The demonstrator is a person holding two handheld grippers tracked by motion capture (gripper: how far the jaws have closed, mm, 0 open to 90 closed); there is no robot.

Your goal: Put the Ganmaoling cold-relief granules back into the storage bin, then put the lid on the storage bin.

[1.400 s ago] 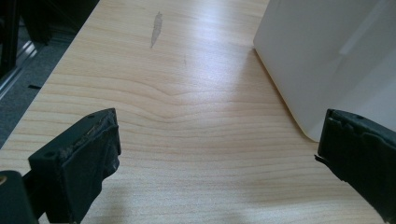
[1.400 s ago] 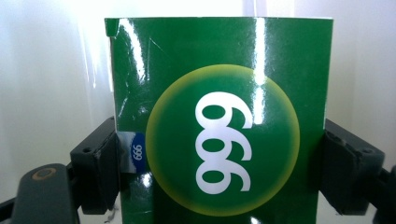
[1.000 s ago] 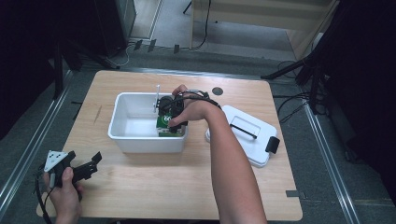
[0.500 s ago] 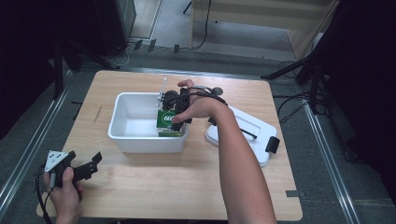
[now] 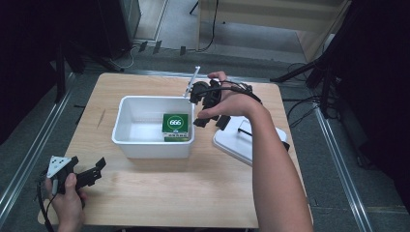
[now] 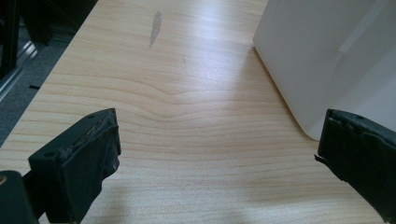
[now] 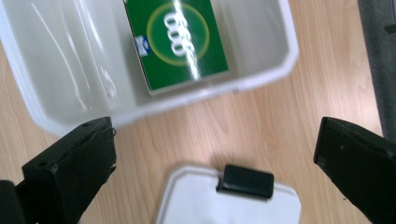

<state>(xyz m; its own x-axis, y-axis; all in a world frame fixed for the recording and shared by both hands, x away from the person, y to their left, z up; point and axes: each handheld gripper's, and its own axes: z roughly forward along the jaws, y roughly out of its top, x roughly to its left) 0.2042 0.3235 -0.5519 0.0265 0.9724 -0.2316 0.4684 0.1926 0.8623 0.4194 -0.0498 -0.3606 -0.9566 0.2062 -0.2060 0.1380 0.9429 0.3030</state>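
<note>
A green box (image 5: 175,126) marked 666 lies in the front right corner of the white bin (image 5: 145,145), label up. My right gripper (image 5: 212,122) hovers above the bin's right rim. Its jaws have just been opening and stand open with nothing between them. In the right gripper view the green box (image 7: 177,39) lies in the bin (image 7: 261,79) beyond my right gripper (image 7: 217,158). My left gripper (image 5: 99,170) rests open at the table's front left corner. In the left gripper view, my left gripper (image 6: 217,154) faces bare wood beside the bin (image 6: 317,56).
A white lid (image 5: 241,140) with a black handle lies on the table right of the bin; the right gripper view shows this lid (image 7: 233,205) and its black clasp (image 7: 245,181). Cables and stand legs lie on the floor beyond the table.
My right gripper let go of the green box, then rose and drew back to the right, out of the bin. The box now lies flat. The left hand stayed put.
</note>
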